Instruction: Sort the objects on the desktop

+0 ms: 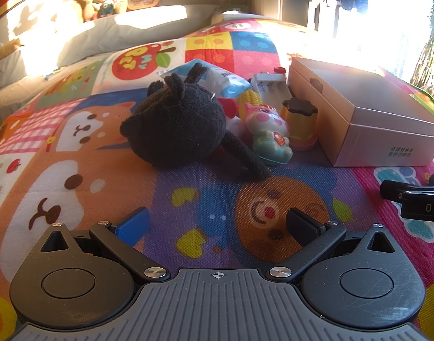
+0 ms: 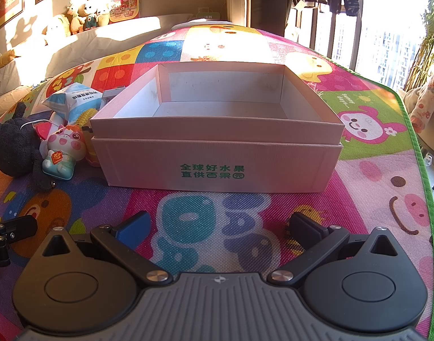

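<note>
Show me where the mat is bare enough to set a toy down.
Bare mat lies between the open left gripper and the black plush, and between the open right gripper and the empty box. Crowded: plush, pig toy and box sit packed together.

Black grippers, ribbed grey bases, blue-padded fingers [image 1: 133,223], silver screws

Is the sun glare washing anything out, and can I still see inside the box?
Left wrist view: window glare blows out the upper right, paling the far top of the box; the black plush is dark, with little detail. Right wrist view: glare stays at the window, the box interior is evenly lit and looks empty; fisheye bends the mat edges in both.
</note>
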Action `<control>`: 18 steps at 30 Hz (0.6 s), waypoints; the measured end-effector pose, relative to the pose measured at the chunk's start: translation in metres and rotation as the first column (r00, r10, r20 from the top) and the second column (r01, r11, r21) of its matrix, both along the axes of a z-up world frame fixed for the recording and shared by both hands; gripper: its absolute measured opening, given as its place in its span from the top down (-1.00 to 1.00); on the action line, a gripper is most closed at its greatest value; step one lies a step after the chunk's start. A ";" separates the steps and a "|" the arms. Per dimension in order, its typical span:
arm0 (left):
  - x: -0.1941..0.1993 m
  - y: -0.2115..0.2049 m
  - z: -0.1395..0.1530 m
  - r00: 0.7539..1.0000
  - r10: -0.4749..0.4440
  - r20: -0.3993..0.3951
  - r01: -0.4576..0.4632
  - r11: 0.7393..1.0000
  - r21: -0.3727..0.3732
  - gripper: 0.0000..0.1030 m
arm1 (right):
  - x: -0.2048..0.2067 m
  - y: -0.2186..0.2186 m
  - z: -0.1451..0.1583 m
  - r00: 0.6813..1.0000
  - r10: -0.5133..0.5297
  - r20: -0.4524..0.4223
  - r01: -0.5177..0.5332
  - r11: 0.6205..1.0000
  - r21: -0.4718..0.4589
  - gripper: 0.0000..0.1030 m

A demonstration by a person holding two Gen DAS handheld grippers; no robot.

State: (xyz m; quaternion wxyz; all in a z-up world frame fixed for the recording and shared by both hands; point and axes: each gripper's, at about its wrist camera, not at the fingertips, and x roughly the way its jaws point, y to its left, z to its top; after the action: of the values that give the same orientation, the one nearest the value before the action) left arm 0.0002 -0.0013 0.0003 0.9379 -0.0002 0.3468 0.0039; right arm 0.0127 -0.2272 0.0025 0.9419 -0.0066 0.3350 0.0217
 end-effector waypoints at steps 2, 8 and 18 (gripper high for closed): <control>0.000 0.000 0.000 1.000 0.000 0.000 0.000 1.000 0.000 -1.00 | 0.000 0.000 0.000 1.000 0.000 0.000 0.000 1.000 0.000 -1.00; 0.000 0.000 0.000 1.000 0.000 0.000 0.000 1.000 -0.001 -1.00 | 0.000 0.000 0.000 1.000 0.000 0.000 0.000 1.000 0.000 -1.00; -0.001 -0.002 0.001 1.000 -0.001 -0.008 0.001 1.000 0.002 -1.00 | 0.002 -0.001 0.001 1.000 0.001 -0.001 -0.001 1.000 0.001 -1.00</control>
State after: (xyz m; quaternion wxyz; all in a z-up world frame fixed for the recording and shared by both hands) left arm -0.0006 -0.0029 0.0010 0.9366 0.0007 0.3503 0.0036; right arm 0.0145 -0.2286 0.0032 0.9417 -0.0064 0.3355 0.0225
